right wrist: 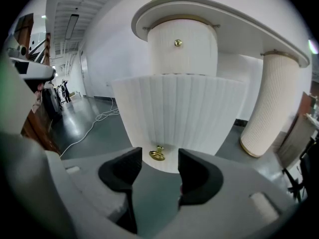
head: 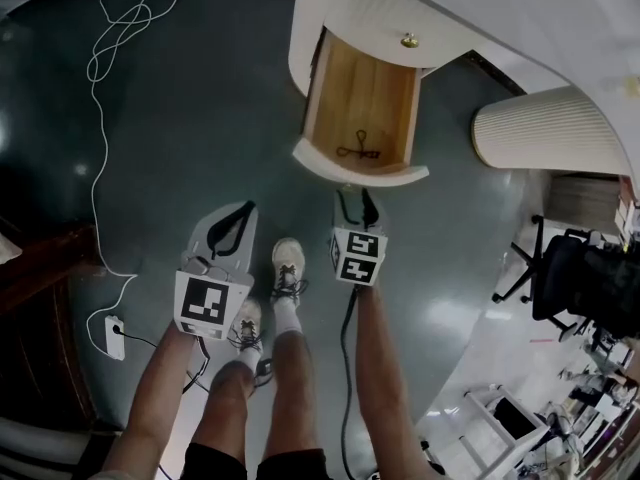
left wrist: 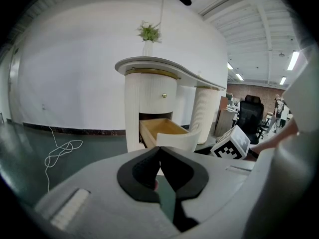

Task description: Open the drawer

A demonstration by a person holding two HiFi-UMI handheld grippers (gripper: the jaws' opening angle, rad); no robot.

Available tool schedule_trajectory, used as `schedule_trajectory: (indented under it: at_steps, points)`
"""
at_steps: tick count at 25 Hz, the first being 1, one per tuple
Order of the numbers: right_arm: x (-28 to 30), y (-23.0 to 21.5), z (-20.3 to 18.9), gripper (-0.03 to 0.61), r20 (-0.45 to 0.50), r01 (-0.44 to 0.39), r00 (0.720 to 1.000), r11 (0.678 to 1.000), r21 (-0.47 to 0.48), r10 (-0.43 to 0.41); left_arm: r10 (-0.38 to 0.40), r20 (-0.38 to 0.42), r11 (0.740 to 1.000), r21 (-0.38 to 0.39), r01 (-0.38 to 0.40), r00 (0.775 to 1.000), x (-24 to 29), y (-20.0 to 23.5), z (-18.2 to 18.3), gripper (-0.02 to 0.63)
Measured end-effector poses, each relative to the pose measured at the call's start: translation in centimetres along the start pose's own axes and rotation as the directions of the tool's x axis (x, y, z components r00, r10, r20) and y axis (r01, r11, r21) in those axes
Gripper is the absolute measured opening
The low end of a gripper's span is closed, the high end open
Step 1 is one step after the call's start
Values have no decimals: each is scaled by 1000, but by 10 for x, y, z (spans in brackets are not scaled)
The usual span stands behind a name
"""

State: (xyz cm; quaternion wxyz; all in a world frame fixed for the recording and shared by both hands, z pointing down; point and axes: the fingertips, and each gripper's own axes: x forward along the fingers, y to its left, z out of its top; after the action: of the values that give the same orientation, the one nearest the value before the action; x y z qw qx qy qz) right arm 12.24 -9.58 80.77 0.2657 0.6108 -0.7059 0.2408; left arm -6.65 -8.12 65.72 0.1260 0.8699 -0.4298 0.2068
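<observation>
Drawer (head: 362, 108) pulled out of white fluted cabinet (head: 365, 13); its brass knob (right wrist: 157, 154) sits untouched just ahead, between wide-apart jaws of right gripper (right wrist: 158, 164). Left gripper (left wrist: 159, 153) jaws together, empty, well back.

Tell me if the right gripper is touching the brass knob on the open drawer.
Apart. The right gripper view shows the right gripper open, the brass knob between its jaw tips with a gap on each side.

Both forearms stretch forward, pretty much parallel. The left gripper (head: 247, 208), at 9 o'clock from the right gripper (head: 356, 198), has its jaws closed together; the right one's jaws are spread wide, gripping nothing.
</observation>
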Motion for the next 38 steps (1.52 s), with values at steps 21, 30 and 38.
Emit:
schedule_trajectory:
  at_steps: [21,30,38]
  points:
    - [-131,8,105,229,98,24,995,1000,12,-26,-47,100,996,86,38,994,-74,-25,141,11]
    - [-239,21,225,219,223,27,974,999,36,-35,-35,179,998,59,25,983,-140,-29,246,11]
    - [-352,20,315,147,343,44,938,998,43,-56,-32,232,998,58,19,972,-196,-45,333,11]
